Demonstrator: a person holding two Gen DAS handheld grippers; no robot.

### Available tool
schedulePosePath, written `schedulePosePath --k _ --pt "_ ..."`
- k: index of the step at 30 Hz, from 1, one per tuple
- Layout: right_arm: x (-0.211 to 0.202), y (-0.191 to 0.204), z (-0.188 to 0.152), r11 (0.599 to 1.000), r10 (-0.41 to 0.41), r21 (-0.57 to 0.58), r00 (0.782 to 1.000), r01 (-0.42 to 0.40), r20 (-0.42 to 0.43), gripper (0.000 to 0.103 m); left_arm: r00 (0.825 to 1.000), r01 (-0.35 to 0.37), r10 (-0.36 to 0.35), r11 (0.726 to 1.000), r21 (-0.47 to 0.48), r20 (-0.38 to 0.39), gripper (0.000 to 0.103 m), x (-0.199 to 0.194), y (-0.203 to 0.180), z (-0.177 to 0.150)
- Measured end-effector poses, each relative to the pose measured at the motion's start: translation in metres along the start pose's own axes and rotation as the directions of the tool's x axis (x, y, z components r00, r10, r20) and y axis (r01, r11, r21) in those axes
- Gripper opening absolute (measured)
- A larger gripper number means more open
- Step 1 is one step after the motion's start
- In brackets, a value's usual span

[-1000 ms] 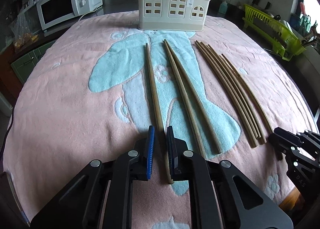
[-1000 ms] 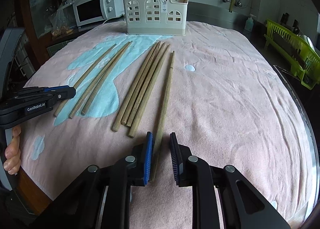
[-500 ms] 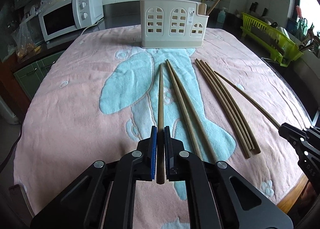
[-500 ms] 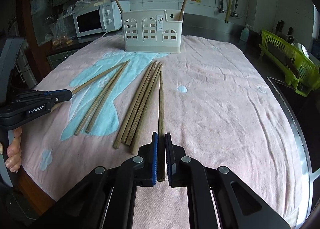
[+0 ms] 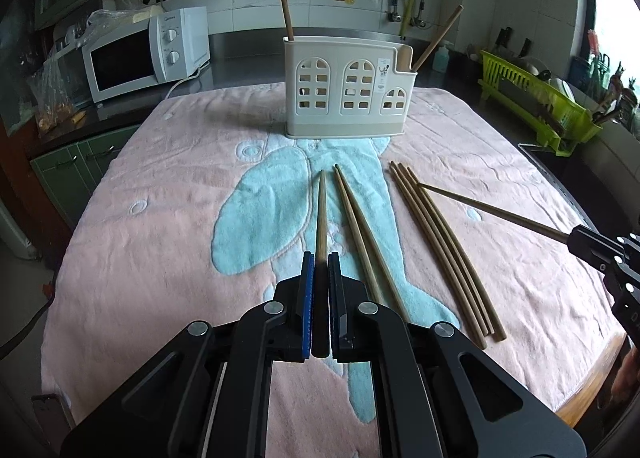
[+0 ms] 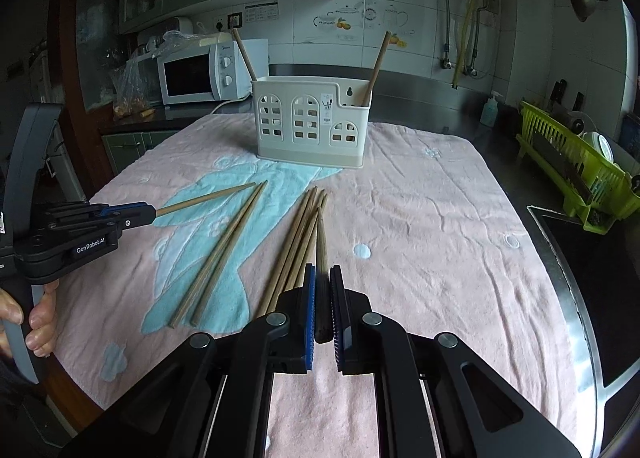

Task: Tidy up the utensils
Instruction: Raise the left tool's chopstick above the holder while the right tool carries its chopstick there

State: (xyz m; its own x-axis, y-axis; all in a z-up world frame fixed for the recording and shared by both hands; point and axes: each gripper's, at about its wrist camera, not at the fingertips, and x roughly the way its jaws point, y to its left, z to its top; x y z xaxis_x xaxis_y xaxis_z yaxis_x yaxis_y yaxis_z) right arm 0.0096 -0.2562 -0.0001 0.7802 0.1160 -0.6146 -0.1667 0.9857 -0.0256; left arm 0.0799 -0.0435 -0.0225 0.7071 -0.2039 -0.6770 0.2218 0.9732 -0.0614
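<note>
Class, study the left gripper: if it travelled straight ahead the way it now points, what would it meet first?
Probably the cream utensil holder. The left gripper, shut on a chopstick, aims at the holder's front left; only towel shows between them. Depth is uncertain, and it might pass just left.

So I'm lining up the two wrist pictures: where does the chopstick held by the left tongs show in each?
Left wrist view: the held chopstick runs up the lower centre, clamped in the left tongs.
Right wrist view: it sticks out at mid left, pointing right from the left tongs.
Shared landmark: the cream utensil holder at the towel's far end.
</note>
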Motion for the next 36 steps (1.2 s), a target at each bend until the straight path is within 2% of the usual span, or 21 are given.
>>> schedulePosePath --k 13,20,31,36 --pt "-0.02 -0.011 0.044 0.999 0.037 0.007 0.995 -0.037 0.097 0.007 0.996 0.032 -0.03 0.999 -0.022 0.086 0.005 -0.021 0.017 0.024" --pt "-0.019 -0.02 0.076 0.997 0.07 0.005 0.99 -0.071 0.126 0.007 0.991 0.04 -0.04 0.999 0.004 0.13 0.005 -0.027 0.016 0.051" --pt "-0.016 -0.041 0.166 0.992 0.123 -0.045 0.981 -0.118 0.15 0.007 0.98 0.056 -0.065 0.997 0.051 0.19 0.005 -0.029 0.014 0.123" --pt "-0.013 -0.048 0.208 0.99 0.127 -0.078 0.981 -0.116 0.15 0.007 0.962 0.066 -0.083 0.995 0.073 0.258 0.005 -0.041 0.009 0.172"
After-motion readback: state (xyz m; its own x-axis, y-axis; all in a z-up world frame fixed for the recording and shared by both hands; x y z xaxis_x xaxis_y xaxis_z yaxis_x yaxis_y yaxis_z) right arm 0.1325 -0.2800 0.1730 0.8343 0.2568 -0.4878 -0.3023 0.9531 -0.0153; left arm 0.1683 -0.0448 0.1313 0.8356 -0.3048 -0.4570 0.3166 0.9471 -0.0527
